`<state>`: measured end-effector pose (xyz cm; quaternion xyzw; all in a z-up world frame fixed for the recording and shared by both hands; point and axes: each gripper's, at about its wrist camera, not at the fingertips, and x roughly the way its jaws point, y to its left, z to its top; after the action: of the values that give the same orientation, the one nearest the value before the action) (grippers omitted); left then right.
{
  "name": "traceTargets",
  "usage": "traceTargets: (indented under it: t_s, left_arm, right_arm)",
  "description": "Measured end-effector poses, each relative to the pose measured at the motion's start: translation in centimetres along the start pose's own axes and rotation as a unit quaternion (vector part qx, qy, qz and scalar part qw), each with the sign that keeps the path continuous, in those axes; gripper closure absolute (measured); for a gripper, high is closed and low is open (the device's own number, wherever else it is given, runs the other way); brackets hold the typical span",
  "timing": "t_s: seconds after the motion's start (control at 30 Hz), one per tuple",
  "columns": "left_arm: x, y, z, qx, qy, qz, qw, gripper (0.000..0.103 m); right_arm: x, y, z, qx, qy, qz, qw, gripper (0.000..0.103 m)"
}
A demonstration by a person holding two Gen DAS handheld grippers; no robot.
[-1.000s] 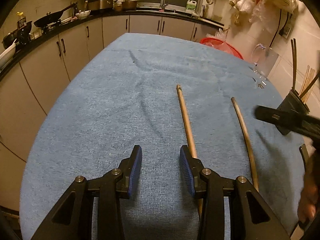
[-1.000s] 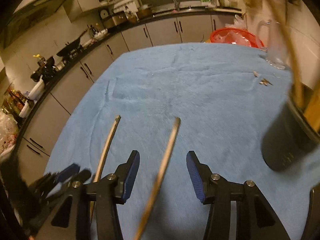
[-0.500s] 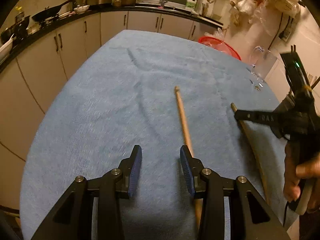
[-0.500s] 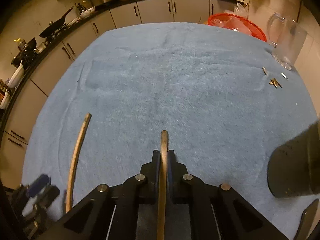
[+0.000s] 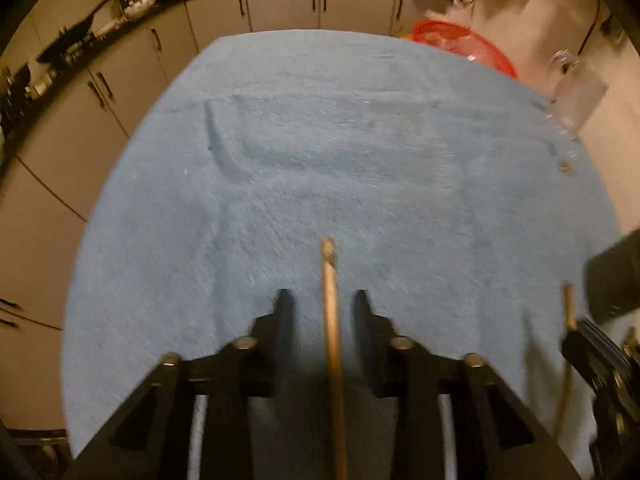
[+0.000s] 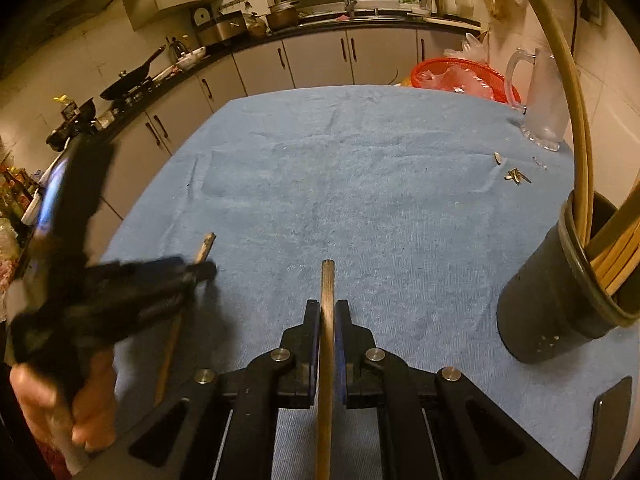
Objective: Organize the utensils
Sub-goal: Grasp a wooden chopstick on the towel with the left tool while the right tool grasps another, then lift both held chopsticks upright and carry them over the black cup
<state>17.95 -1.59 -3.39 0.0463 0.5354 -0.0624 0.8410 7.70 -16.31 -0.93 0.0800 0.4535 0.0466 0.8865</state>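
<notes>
Two wooden chopsticks are in play on the blue towel (image 5: 360, 152). My left gripper (image 5: 322, 300) is open and straddles one chopstick (image 5: 332, 320), which lies between its fingers on the towel. My right gripper (image 6: 328, 312) is shut on the other chopstick (image 6: 326, 300) and holds it above the towel. That chopstick also shows at the right edge of the left wrist view (image 5: 568, 312). A dark utensil holder (image 6: 556, 292) with several chopsticks in it stands at the right. The left gripper shows blurred in the right wrist view (image 6: 192, 270).
A clear glass jug (image 6: 544, 100) and a red basket (image 6: 464, 78) stand at the far right of the table. Small scraps (image 6: 516, 176) lie on the towel near the jug. Kitchen cabinets and a counter run behind and to the left.
My right gripper closed on its chopstick and lifted it. My left gripper moved right so that its open fingers now straddle the other chopstick.
</notes>
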Motion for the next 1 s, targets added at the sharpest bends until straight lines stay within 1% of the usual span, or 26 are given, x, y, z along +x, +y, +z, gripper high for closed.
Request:
traceTargets:
  t_s: [0.07, 0.1, 0.17, 0.23, 0.3, 0.33, 0.43, 0.5, 0.57, 0.63, 0.77, 0.87, 1.0]
  left_arm:
    - [-0.1, 0.2, -0.1, -0.002, -0.002, -0.008, 1.0000, 0.096]
    - [-0.2, 0.4, -0.3, -0.003, -0.002, -0.011, 0.9999, 0.096]
    - [-1.0, 1.3, -1.3, -0.011, -0.009, -0.035, 0.9993, 0.096]
    - [-2.7, 1.8, -2.3, -0.013, -0.033, -0.042, 0.9985, 0.096]
    - [-5.6, 2.6, -3.4, -0.022, -0.070, -0.056, 0.9957, 0.096]
    - [-6.6, 2.7, -3.6, -0.024, -0.080, -0.060, 0.9947, 0.096]
    - [-11.0, 3.4, -4.5, -0.029, -0.136, -0.059, 0.9885, 0.096]
    - [-13.2, 3.6, -4.4, -0.030, -0.163, -0.065, 0.9841, 0.096]
    - [-15.7, 3.7, -5.0, -0.030, -0.194, -0.071, 0.9779, 0.096]
    - [-17.4, 3.5, -5.4, -0.028, -0.213, -0.077, 0.9736, 0.096]
    - [-19.7, 2.6, -6.4, -0.018, -0.237, -0.080, 0.9681, 0.096]
    - [-19.5, 1.8, -6.1, -0.012, -0.241, -0.077, 0.9674, 0.096]
    - [-19.9, 1.7, -6.8, -0.008, -0.242, -0.074, 0.9674, 0.096]
  right_arm:
    - [-0.2, 0.1, -0.2, -0.002, -0.002, 0.004, 1.000, 0.096]
    - [-0.5, 0.2, -0.2, -0.002, -0.006, 0.006, 1.000, 0.096]
    - [-1.0, 0.3, -0.5, -0.003, -0.014, 0.010, 1.000, 0.096]
    - [-1.7, 0.6, -0.6, -0.006, -0.025, 0.016, 1.000, 0.096]
    - [-2.5, 0.9, -0.7, -0.007, -0.038, 0.023, 0.999, 0.096]
    - [-3.2, 1.1, -0.7, -0.008, -0.051, 0.029, 0.998, 0.096]
    - [-5.6, 1.9, -1.0, -0.013, -0.092, 0.047, 0.995, 0.096]
    - [-7.8, 2.3, -1.2, -0.020, -0.133, 0.054, 0.989, 0.096]
    - [-9.8, 2.5, -1.4, -0.026, -0.172, 0.057, 0.983, 0.096]
    - [-11.4, 2.6, -1.7, -0.026, -0.201, 0.054, 0.978, 0.096]
    - [-13.9, 2.3, -2.3, -0.017, -0.246, 0.060, 0.967, 0.096]
    - [-14.6, 2.6, -2.7, -0.016, -0.257, 0.052, 0.965, 0.096]
    - [-15.4, 2.2, -3.0, -0.007, -0.269, 0.056, 0.961, 0.096]
